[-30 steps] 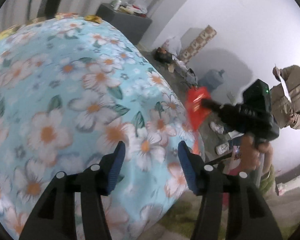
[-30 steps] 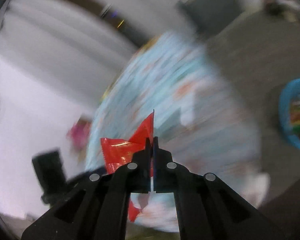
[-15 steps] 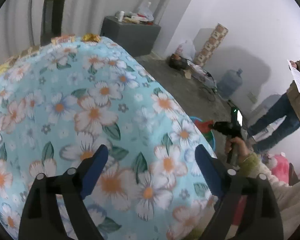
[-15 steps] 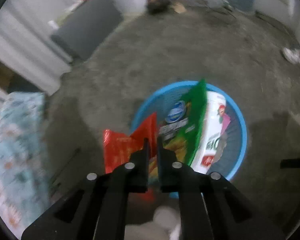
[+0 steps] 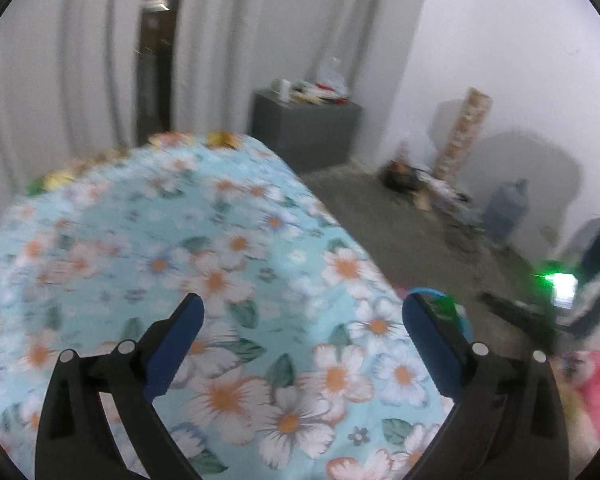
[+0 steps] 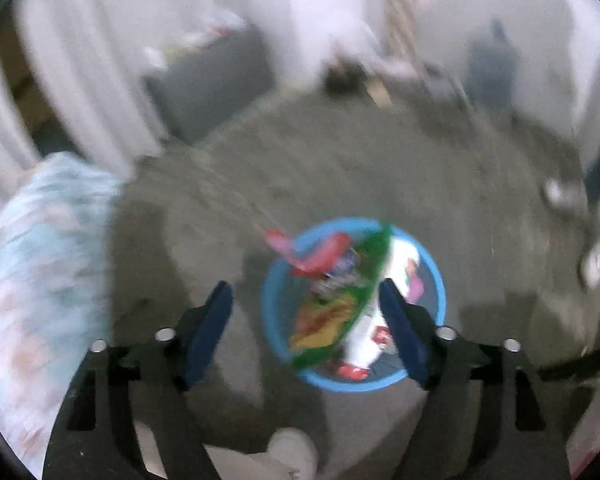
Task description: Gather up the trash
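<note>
Across the bottom of the right wrist view, the right gripper (image 6: 306, 312) has its jaws spread wide and empty. Beyond them a red wrapper (image 6: 312, 252) hangs over the upper-left rim of the blue basket (image 6: 270, 320), so it may slide out onto the floor (image 6: 380, 168). The left gripper (image 5: 300, 332), jaws wide and empty, hovers over the floral bed (image 5: 180, 240).

Your left wrist camera looks forward and slightly down from close above the light-blue floral bedspread (image 5: 220, 280), toward the grey cabinet (image 5: 306, 132) and white wall. Your right wrist camera points steeply down at the grey concrete floor (image 6: 380, 168), high over the round blue plastic basket (image 6: 271, 320). You'll find bedspread, cabinet, floor and basket rim (image 5: 428, 291) in both views.
</note>
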The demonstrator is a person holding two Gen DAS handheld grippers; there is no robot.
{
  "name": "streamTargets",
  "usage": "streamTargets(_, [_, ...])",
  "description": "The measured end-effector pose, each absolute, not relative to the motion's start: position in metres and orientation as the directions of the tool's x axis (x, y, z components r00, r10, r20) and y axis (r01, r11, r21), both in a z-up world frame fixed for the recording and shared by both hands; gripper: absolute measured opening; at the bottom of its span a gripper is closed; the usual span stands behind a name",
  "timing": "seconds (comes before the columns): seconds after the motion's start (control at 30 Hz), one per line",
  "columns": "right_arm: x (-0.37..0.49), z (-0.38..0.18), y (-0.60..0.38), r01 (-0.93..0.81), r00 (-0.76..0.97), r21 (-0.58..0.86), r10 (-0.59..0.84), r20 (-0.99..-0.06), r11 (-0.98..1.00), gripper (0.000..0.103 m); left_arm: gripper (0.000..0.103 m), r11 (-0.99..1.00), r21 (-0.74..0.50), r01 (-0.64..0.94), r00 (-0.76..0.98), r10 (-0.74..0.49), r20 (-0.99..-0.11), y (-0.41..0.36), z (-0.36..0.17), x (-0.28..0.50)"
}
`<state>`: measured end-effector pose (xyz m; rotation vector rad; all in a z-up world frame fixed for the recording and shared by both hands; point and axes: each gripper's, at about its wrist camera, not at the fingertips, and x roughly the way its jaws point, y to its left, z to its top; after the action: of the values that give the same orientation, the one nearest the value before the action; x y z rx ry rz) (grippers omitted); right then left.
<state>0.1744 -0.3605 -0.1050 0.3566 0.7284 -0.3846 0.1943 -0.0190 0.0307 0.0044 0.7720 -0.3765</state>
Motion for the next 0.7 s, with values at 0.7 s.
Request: streamTargets(0.7, [0.075,-0.036,-0.164,0.240,0.669,-0.088,-0.231,-0.707,0.967,0.095,0.097,0.982,-0.003,0.187,0.602,-0.117,-0.790,0.014,0.018,0.098])
